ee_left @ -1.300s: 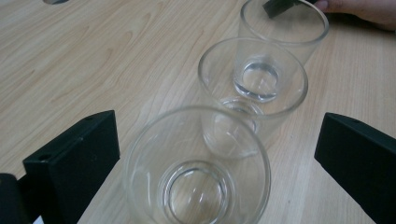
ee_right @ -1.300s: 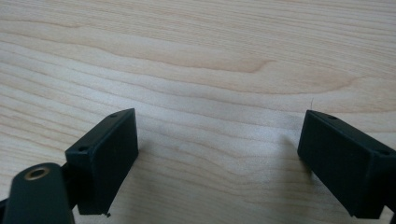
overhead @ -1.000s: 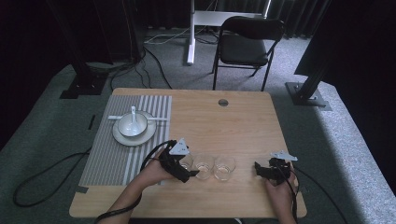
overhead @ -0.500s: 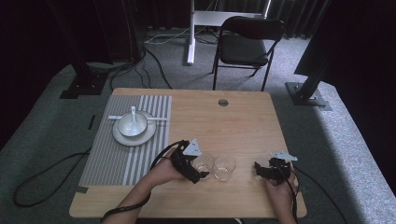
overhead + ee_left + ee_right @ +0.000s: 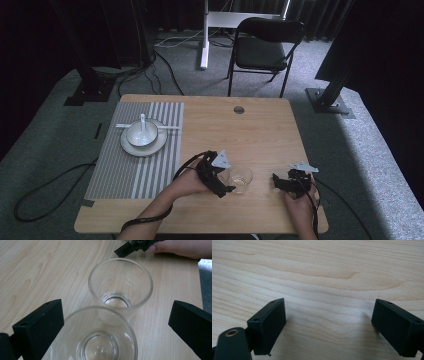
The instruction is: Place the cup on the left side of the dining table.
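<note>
- A grey striped placemat (image 5: 135, 155) covers the left part of the wooden table (image 5: 260, 130), running from its far edge toward the near edge.
- On the far half of the mat sits a white plate (image 5: 131, 147) with a white bowl (image 5: 141, 133) on it; a white spoon (image 5: 143, 121) rests in the bowl, handle toward the far side.
- A flat white utensil (image 5: 168, 127) lies on the mat just beside the plate's far rim; what kind it is cannot be told.
- The left gripper (image 5: 220, 182) is held by the person's left hand (image 5: 187, 182) near the middle of the table's near half, with a black cable looping from it.
- In the left gripper view its jaws stand wide apart, with a clear nearer glass (image 5: 97, 340) low between them; whether they touch the glass cannot be told.
- A second clear glass (image 5: 120, 286) stands upright just beyond the first, their walls looking close or touching; in the high view it sits just right of the left gripper (image 5: 241, 177).
- A small round hole (image 5: 239, 109) marks the table near its far edge, right of centre.
- The right gripper (image 5: 280, 182) rests at the near right of the table in the person's right hand (image 5: 300, 205), well apart from the glasses.
- In the right gripper view its jaws are spread wide over bare wood, holding nothing (image 5: 329, 322).
- Beyond the table, on grey carpet, stands a black folding chair (image 5: 265, 50).
</note>
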The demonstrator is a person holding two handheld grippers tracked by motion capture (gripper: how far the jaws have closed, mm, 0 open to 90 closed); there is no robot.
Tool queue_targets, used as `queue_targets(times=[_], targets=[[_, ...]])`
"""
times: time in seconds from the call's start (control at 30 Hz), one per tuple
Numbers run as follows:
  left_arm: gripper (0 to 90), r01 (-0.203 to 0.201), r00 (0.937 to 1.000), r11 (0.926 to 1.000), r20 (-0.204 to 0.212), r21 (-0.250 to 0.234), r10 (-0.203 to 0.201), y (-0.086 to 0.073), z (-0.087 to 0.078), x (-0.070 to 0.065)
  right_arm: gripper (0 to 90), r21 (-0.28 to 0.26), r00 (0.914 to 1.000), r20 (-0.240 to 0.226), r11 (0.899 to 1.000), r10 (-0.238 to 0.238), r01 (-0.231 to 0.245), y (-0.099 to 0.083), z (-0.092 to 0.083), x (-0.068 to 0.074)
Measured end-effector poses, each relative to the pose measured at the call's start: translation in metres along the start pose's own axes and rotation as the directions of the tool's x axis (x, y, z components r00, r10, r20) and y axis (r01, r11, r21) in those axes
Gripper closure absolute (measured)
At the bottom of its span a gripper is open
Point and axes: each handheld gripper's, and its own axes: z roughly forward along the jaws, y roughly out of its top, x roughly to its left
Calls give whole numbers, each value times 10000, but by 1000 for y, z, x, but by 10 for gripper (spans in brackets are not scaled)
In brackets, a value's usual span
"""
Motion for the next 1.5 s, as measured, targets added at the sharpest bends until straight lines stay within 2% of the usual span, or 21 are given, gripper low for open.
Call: queue_targets(times=[0.43,0.5,0.63,0.7,0.8,0.93,1.07,1.2,1.27,1.4,1.5], targets=[[4,-226,9997,9978,15,627,225,20,19,-4,118,-4,10000,1,10000,14,-14,0,0,0],[16,-323,9993,9961,-180,827,339,22,22,-4,118,-5,10000,1,10000,16,-16,0,0,0],[26,-324,9995,9933,-8,1109,327,26,28,-6,118,-8,10000,0,10000,20,-20,0,0,0],[26,-321,9994,9924,-79,1189,332,28,31,-6,118,-5,10000,1,10000,18,-18,0,0,0],[45,-364,9991,9890,-172,1432,393,31,34,-7,118,-4,10000,0,10000,17,-17,0,0,0],[56,-214,9994,9841,-235,1761,259,34,40,-7,118,-4,10000,0,10000,19,-19,0,0,0],[69,-233,9997,9768,-36,2129,246,35,46,-9,118,-6,10000,1,10000,17,-17,0,0,0],[143,-30,9997,9765,-242,2155,84,35,48,-9,118,-6,10000,0,10000,15,-15,0,0,0],[148,-117,9992,9728,-341,2314,201,35,50,-10,118,-9,10000,0,10000,20,-20,0,0,0],[180,-76,9986,9729,-489,2312,195,35,51,-11,118,-8,10000,2,10000,13,-13,0,0,0],[183,-6,9989,9717,-450,2362,115,35,51,-10,118,-10,10000,1,10000,15,-15,0,0,0]])
